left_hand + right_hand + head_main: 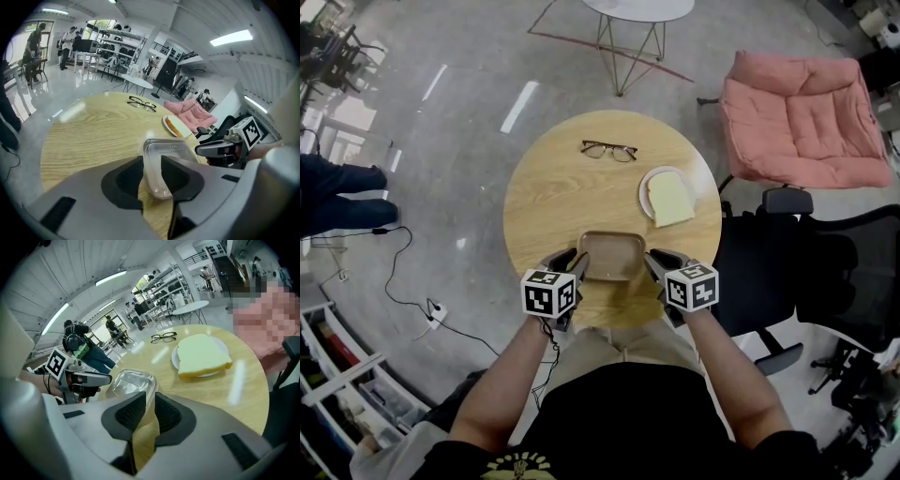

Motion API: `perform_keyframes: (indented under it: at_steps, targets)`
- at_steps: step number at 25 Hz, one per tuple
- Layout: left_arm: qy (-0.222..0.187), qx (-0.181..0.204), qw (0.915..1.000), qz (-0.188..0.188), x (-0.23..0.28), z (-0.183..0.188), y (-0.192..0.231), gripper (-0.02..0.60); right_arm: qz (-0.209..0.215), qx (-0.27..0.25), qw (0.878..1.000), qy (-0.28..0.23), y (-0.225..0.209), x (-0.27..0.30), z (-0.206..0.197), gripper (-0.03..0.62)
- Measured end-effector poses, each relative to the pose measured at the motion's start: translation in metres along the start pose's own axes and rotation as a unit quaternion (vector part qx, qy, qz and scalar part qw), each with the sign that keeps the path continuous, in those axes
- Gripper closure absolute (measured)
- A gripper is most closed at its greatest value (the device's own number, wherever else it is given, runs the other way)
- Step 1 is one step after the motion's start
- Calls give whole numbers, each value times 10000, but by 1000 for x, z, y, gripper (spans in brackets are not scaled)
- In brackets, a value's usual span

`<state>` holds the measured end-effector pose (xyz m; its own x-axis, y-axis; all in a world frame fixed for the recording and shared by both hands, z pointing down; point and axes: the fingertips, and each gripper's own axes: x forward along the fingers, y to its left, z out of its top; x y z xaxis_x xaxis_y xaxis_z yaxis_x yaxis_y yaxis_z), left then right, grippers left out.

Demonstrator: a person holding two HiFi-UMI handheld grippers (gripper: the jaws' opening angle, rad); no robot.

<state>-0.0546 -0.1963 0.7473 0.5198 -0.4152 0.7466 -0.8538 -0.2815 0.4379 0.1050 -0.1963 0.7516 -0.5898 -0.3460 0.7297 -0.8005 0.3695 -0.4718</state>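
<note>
- The clear container [609, 255] lay flat on the round table [553, 197], close to the near edge by your body; bare wood stretched beyond it as far as the glasses [608, 150] at the far side
- The plate [645, 187] with its bread slice [672, 199] sat near the table's right edge, apart from the container; a black office chair [825, 272] stood just off that side
- The container's long axis ran left to right, from one gripper to the other
- Your left gripper [577, 265] had its jaws clamped on the container's left rim; the wall stood between the pads
- Your right gripper [654, 265] had its jaws pinched on the right rim; the two grippers faced each other across the container
</note>
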Motion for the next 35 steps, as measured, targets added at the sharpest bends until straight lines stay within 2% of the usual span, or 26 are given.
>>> perform_keyframes:
  at_steps: [5, 9, 15, 17, 29, 35]
  targets:
    - [34, -47, 10000, 28, -2, 0, 1, 453, 61, 136, 9999, -74, 5, 1, 0, 543]
    - [-47, -259, 9996, 131, -3, 2, 7, 483, 120, 368, 9992, -106, 5, 0, 3, 540]
    - [86, -204, 9995, 219, 0, -7, 7, 484, 87, 398, 9991, 67, 2, 3, -2, 543]
    - [48, -115, 9994, 326, -2, -4, 6, 537, 30, 340, 9994, 43, 2, 0, 2, 551]
    - [-255, -61, 9991, 337, -27, 5, -6, 543, 9, 268, 9995, -158, 17, -22, 8, 562]
    - [-165, -63, 9996, 225, -34, 2, -13, 541, -92, 419, 9989, -209, 22, -32, 3, 562]
